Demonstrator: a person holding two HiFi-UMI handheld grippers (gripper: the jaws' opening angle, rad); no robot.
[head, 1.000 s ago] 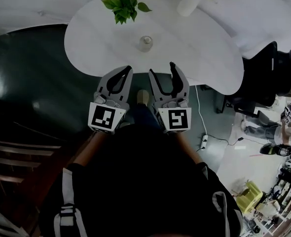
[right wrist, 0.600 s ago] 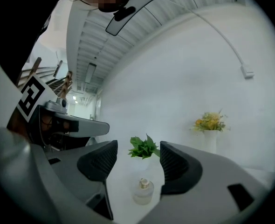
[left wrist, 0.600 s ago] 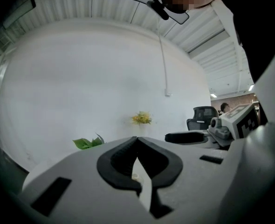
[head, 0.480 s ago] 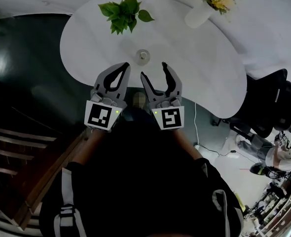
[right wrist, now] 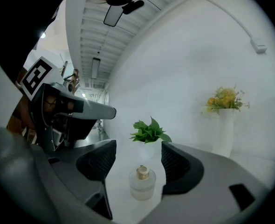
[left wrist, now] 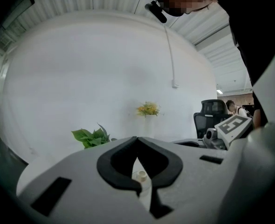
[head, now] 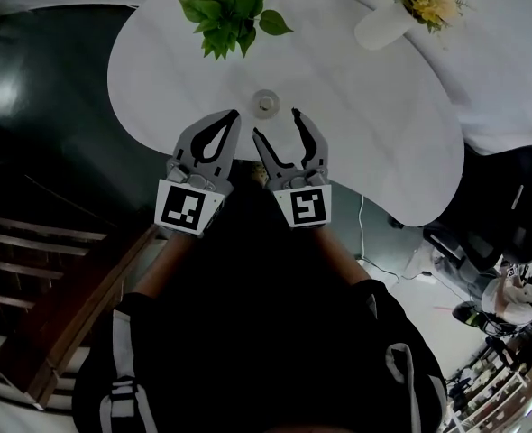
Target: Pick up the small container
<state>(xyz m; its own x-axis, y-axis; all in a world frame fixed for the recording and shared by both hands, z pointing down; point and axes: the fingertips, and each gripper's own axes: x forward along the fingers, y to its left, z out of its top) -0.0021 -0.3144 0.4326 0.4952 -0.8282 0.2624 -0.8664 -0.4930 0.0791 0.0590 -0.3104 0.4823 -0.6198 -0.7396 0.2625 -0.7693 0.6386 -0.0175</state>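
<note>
The small container (head: 265,103) is a clear squat bottle with a gold cap, standing upright on the white table (head: 374,142). My right gripper (head: 276,123) hovers just short of it at the near table edge, its jaws opening and nothing between them. In the right gripper view the container (right wrist: 142,183) stands ahead of the right gripper (right wrist: 138,162), centred in the gap and apart from both pads. My left gripper (head: 233,115) is beside it on the left, shut and empty. In the left gripper view the container (left wrist: 139,175) shows through the loop of the left gripper (left wrist: 137,141).
A leafy green plant (head: 233,16) stands behind the container on the table. At the far right is a white vase of yellow flowers (head: 388,25). A black office chair (head: 509,206) stands off the table's right side. Dark floor lies to the left.
Both grippers have moved forward over the near table edge, closer to the container. The right jaws stand a little wider. The left stays shut.
</note>
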